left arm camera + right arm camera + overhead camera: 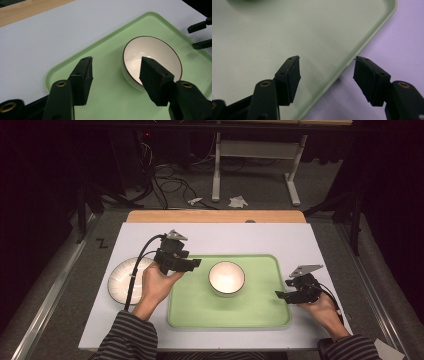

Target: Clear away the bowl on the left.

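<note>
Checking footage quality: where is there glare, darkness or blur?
High view: the bowl is blown out white, the room around the table dark. Left gripper view: small glints inside the bowl, sharp. Right gripper view: the tray looks pale and soft.

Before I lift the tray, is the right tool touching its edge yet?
Apart. In the right gripper view the right tool stands open with its jaws astride the green tray's rim, and clear space shows between each pad and the rim.

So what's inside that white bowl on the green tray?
Nothing visible: the bowl looks empty, with bare glossy white inside in the high view. In the left gripper view, one jaw of the left gripper hides part of its near rim.
</note>
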